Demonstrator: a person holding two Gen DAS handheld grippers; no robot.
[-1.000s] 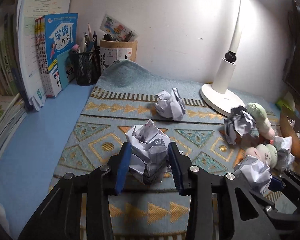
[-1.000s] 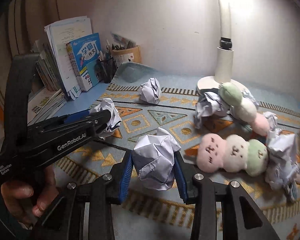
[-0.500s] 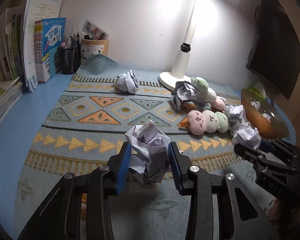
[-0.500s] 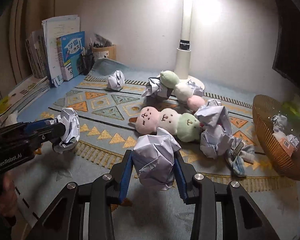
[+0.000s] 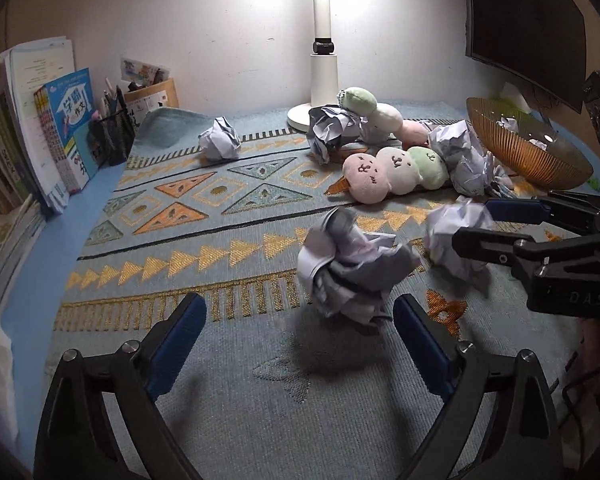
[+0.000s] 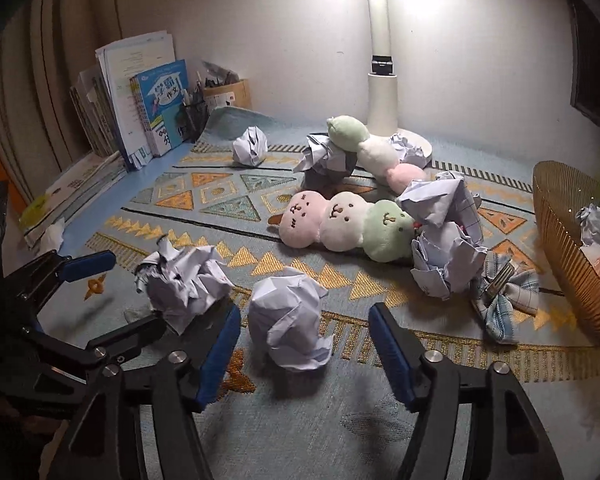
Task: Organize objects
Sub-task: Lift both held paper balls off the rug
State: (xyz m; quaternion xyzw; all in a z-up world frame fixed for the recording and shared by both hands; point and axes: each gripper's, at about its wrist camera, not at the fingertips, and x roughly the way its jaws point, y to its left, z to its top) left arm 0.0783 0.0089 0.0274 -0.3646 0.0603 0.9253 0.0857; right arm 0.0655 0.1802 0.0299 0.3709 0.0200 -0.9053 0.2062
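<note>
My left gripper [image 5: 300,330] is open, and a crumpled paper ball [image 5: 350,270] sits blurred just ahead of its fingers, free of them. My right gripper [image 6: 305,338] is open too, with another crumpled paper ball [image 6: 290,328] between its blue pads, not touched by them. That ball also shows in the left wrist view [image 5: 458,242]. The left gripper's ball shows in the right wrist view [image 6: 184,280]. More paper balls [image 5: 220,144] [image 6: 446,236] and two plush dango toys [image 5: 396,174] [image 6: 366,146] lie on the patterned mat [image 5: 220,216].
A woven basket [image 6: 564,248] with paper balls stands at the right. A white lamp base [image 5: 324,80] stands at the back. Books [image 5: 64,128] and pen holders [image 5: 112,136] line the back left. A checked cloth with a clip [image 6: 504,296] lies by the basket.
Both grippers have opened and let go of their paper balls, which now sit or drop on the front of the mat. Both views have pulled back toward the mat's front edge.
</note>
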